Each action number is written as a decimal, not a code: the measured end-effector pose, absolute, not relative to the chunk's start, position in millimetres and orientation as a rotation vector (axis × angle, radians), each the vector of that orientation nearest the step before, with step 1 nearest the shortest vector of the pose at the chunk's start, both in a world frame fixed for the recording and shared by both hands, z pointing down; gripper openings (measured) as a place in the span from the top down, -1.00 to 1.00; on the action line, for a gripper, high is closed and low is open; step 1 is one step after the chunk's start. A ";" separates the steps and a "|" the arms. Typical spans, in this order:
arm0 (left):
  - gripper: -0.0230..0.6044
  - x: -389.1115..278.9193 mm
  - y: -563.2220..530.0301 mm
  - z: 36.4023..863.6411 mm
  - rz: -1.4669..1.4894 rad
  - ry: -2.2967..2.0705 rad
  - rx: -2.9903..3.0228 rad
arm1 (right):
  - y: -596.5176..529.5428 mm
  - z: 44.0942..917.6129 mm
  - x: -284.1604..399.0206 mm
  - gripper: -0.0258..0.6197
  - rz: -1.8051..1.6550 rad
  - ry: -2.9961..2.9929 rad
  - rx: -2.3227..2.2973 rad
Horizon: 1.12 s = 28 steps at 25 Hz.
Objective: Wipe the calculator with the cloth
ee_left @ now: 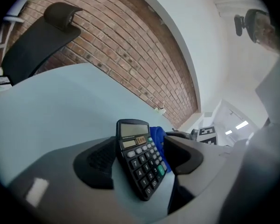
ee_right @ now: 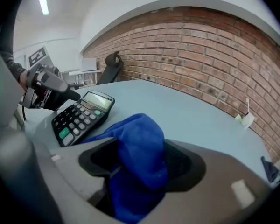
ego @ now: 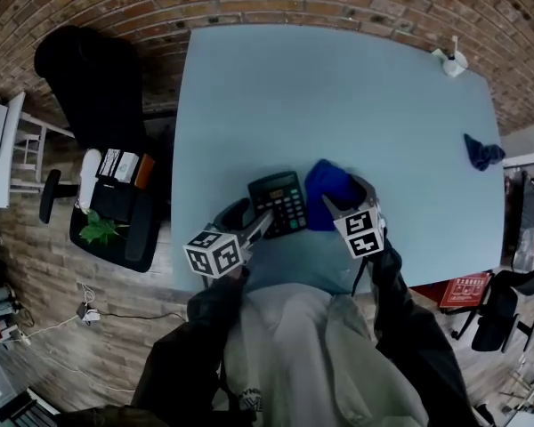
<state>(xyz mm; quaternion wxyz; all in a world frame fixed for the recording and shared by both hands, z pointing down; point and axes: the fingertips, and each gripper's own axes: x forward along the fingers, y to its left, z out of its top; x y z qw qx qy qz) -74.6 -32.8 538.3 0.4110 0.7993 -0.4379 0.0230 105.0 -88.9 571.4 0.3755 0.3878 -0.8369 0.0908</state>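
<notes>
A black calculator (ego: 279, 203) lies on the pale blue table (ego: 338, 87) near its front edge, with a blue cloth (ego: 329, 189) bunched just to its right. My left gripper (ego: 252, 218) is open around the calculator's left side. In the left gripper view the calculator (ee_left: 140, 160) lies between the jaws, with a gap to the right pad. My right gripper (ego: 349, 201) is open over the cloth. In the right gripper view the cloth (ee_right: 137, 157) drapes loosely between the wide jaws, and the calculator (ee_right: 81, 115) shows to its left.
A second blue cloth (ego: 482, 152) lies at the table's right edge and a small white object (ego: 451, 60) at its far right corner. A black office chair (ego: 89, 78) and a low black seat with boxes (ego: 116, 203) stand left of the table.
</notes>
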 end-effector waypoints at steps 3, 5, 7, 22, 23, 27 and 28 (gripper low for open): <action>-0.20 -67.0 -42.4 540.7 0.135 -1.143 2.038 | -87.6 571.5 102.4 0.11 0.173 -2.136 0.981; -0.35 -62.9 -46.1 541.7 0.176 -1.171 2.066 | -87.9 571.4 101.3 0.74 0.125 -2.108 0.966; -0.41 -59.2 -45.5 542.4 0.204 -1.179 2.093 | -90.8 555.2 95.1 0.75 0.179 -2.170 0.984; -0.13 -70.6 -48.8 535.8 0.136 -1.328 2.123 | -67.8 524.6 -13.3 0.76 0.123 -2.425 0.483; -0.03 -74.7 -49.2 535.6 0.127 -1.352 2.120 | -65.3 528.8 1.1 0.76 0.141 -2.390 0.525; 0.25 -80.2 -48.2 543.8 0.224 -1.396 2.110 | -3.8 546.2 26.3 0.76 0.137 -2.273 0.390; 0.25 -78.5 -48.5 545.7 0.247 -1.391 2.109 | 17.3 549.5 26.7 0.76 0.144 -2.259 0.327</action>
